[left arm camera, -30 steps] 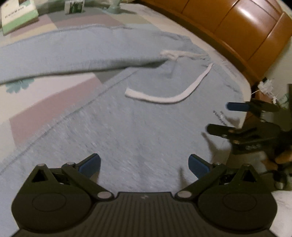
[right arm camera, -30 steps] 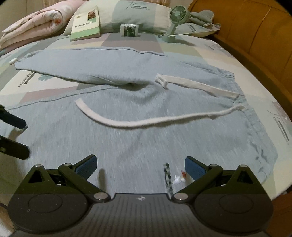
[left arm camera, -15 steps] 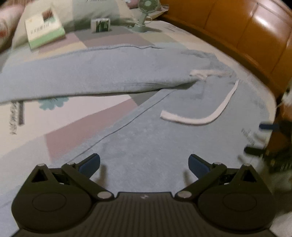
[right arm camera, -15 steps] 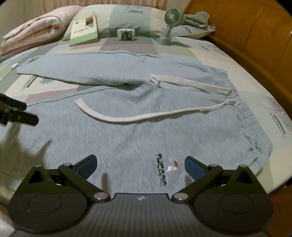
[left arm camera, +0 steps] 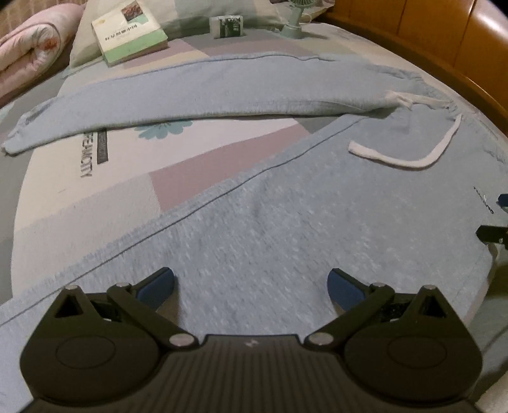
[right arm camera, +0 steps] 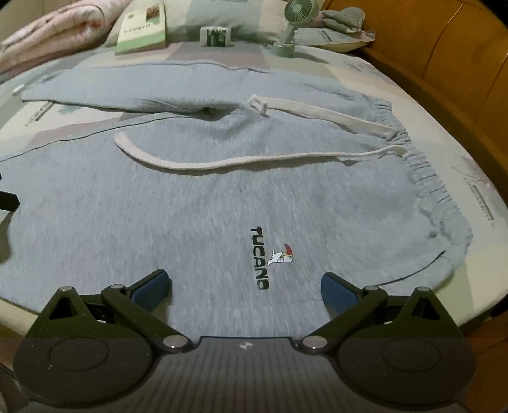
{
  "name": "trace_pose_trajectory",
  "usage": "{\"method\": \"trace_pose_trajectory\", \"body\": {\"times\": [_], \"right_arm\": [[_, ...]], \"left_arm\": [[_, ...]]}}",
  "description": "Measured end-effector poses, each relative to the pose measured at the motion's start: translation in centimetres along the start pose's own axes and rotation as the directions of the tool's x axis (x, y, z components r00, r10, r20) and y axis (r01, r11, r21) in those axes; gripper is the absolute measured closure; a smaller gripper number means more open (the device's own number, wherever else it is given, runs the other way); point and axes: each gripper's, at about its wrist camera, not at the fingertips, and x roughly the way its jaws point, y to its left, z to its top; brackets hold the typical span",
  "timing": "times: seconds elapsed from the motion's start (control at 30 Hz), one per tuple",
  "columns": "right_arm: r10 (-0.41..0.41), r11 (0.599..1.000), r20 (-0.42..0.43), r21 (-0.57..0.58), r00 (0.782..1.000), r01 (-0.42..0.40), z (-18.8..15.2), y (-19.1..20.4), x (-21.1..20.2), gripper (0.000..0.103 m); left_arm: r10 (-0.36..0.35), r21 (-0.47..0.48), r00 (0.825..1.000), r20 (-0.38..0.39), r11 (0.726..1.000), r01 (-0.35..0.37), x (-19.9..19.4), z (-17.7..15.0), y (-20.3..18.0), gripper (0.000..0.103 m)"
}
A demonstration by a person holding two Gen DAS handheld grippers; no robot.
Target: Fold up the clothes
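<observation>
Light grey sweatpants [left arm camera: 285, 216] [right arm camera: 197, 203] lie spread flat on the bed, legs apart in a V, the far leg [left arm camera: 206, 95] stretching left. A white drawstring [left arm camera: 409, 159] [right arm camera: 241, 162] curls over the waist area. A black logo [right arm camera: 261, 257] marks the near hip. My left gripper [left arm camera: 250, 286] hovers open over the near leg, holding nothing. My right gripper [right arm camera: 244, 287] hovers open above the hip by the logo, empty. The right gripper's fingertips [left arm camera: 495, 232] show at the left view's right edge.
The bed has a patchwork sheet [left arm camera: 95, 178]. At the head lie a book [left arm camera: 130, 31], a small box [left arm camera: 227, 27], a green desk fan [right arm camera: 293, 22], pillows and a rolled pink quilt [left arm camera: 28, 54]. A wooden headboard [right arm camera: 451, 47] runs along the right side.
Both grippers have pulled back toward the near bed edge, so more of the trousers shows. The left view has swung leftward along the near leg. Both stay open.
</observation>
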Motion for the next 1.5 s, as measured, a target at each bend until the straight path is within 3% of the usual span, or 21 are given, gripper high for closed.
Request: {"method": "trace_pose_trajectory", "body": {"times": [0.13, 0.27, 0.37, 0.53, 0.8, 1.03, 1.17, 1.33, 1.43, 1.5], "right_arm": [[0.033, 0.999, 0.045, -0.014, 0.998, -0.032, 2.0, 1.6, -0.7, 0.000], [0.057, 0.996, 0.015, -0.069, 0.998, -0.056, 2.8, 3.7, 1.0, 0.000], [0.062, 0.994, -0.028, -0.087, 0.998, -0.064, 2.6, 4.6, 2.6, 0.000], [0.056, 0.997, -0.021, -0.047, 0.998, -0.056, 2.5, 4.7, 2.4, 0.000], [0.046, 0.999, -0.009, 0.010, 0.999, -0.046, 2.4, 5.0, 2.1, 0.000], [0.059, 0.998, 0.012, -0.013, 0.998, -0.059, 2.7, 6.6, 1.3, 0.000], [0.074, 0.996, 0.019, -0.046, 0.997, -0.073, 2.9, 7.8, 0.9, 0.000], [0.082, 0.993, 0.040, -0.092, 0.996, -0.078, 3.1, 9.0, 0.2, 0.000], [0.087, 0.993, 0.048, -0.090, 0.995, -0.082, 3.2, 9.1, -0.1, 0.000], [0.084, 0.993, 0.050, -0.090, 0.995, -0.080, 3.2, 9.1, -0.1, 0.000]], "left_arm": [[-0.023, 0.035, 0.999, 0.039, 0.999, 0.021, -0.9, -0.2, -0.9, 0.001], [-0.015, 0.027, 0.999, 0.030, 1.000, 0.014, -1.1, -1.4, -0.5, 0.001], [-0.005, -0.026, 1.000, 0.019, 1.000, 0.005, -1.5, -2.8, 1.1, 0.001], [0.012, -0.112, 0.999, 0.030, 0.994, -0.008, -3.9, -5.5, 4.3, 0.001], [0.130, -0.245, 0.991, 0.025, 0.962, -0.120, -7.0, -10.5, 11.0, 0.001], [0.147, -0.224, 0.989, -0.013, 0.963, -0.146, -9.5, -13.9, 12.7, 0.001], [0.190, -0.276, 0.982, -0.004, 0.943, -0.184, -10.6, -14.0, 14.2, 0.001], [0.178, -0.339, 0.982, 0.062, 0.929, -0.147, -10.1, -12.6, 16.2, 0.001], [0.180, -0.391, 0.983, 0.021, 0.907, -0.157, -9.0, -13.4, 17.5, 0.001], [0.190, -0.374, 0.982, 0.016, 0.912, -0.170, -9.6, -14.2, 17.5, 0.001]]}}
